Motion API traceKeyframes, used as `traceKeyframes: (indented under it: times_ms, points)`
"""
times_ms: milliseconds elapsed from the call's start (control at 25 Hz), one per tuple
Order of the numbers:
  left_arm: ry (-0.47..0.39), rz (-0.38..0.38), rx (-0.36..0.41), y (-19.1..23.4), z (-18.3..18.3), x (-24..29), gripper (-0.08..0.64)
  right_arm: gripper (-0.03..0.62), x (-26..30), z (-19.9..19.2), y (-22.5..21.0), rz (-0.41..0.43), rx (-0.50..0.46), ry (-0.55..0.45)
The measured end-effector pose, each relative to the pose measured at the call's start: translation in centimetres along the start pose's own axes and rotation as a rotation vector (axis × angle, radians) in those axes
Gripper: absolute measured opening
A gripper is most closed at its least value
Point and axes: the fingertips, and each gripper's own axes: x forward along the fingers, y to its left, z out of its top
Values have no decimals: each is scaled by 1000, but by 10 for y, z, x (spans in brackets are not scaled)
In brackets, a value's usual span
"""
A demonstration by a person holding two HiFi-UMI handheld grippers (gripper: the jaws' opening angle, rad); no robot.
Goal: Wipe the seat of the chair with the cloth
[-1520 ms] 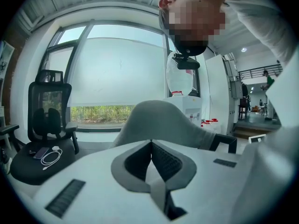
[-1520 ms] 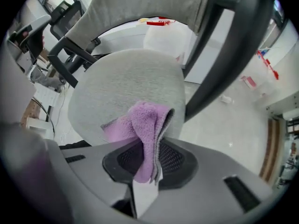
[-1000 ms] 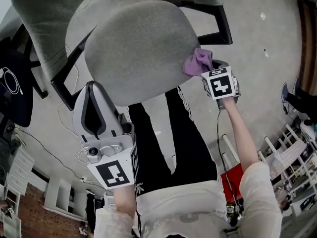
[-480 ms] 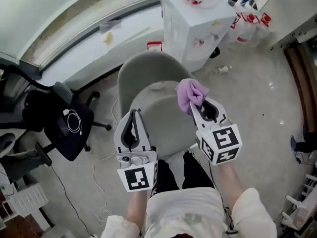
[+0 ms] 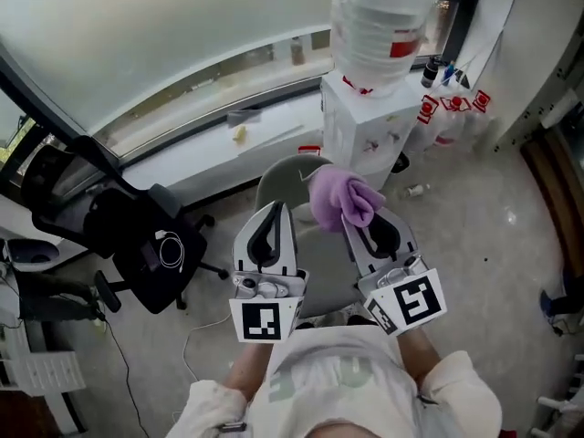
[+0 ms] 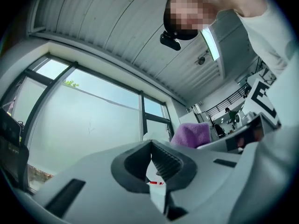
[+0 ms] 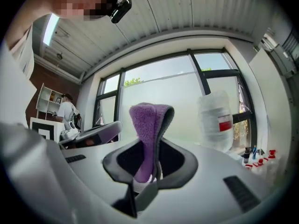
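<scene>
The grey chair (image 5: pixel 285 175) stands below and beyond my hands, mostly hidden behind both grippers. My right gripper (image 5: pixel 358 217) is held up in the air, shut on a purple cloth (image 5: pixel 341 199) that bunches out above its tips. In the right gripper view the cloth (image 7: pixel 145 125) stands pinched between the jaws. My left gripper (image 5: pixel 273 210) is raised beside it, shut with nothing in it; its pads (image 6: pixel 161 160) meet in the left gripper view, where the cloth (image 6: pixel 190 134) shows to the right. Neither gripper touches the chair.
A black office chair (image 5: pixel 151 249) stands to the left. A white water dispenser (image 5: pixel 365 135) with a big bottle (image 5: pixel 383 21) stands behind the grey chair, the bottle (image 7: pixel 216 120) also in the right gripper view. A long window sill (image 5: pixel 210 126) runs along the back.
The cloth was on the seat's edge a second ago; both grippers have since lifted clear of the chair and tilted upward, and the head view has risen to show the room.
</scene>
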Motion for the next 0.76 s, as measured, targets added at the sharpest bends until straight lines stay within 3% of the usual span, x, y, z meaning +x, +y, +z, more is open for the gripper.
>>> traceKeyframes:
  times_ms: [280,760]
  points:
    - [-12,-7,5,-5,12,-4,12,83,-11,15,4,3,19,-54]
    - [-39,21,18,-6,19,2,14,83,-16,13,-10,11,48,-57]
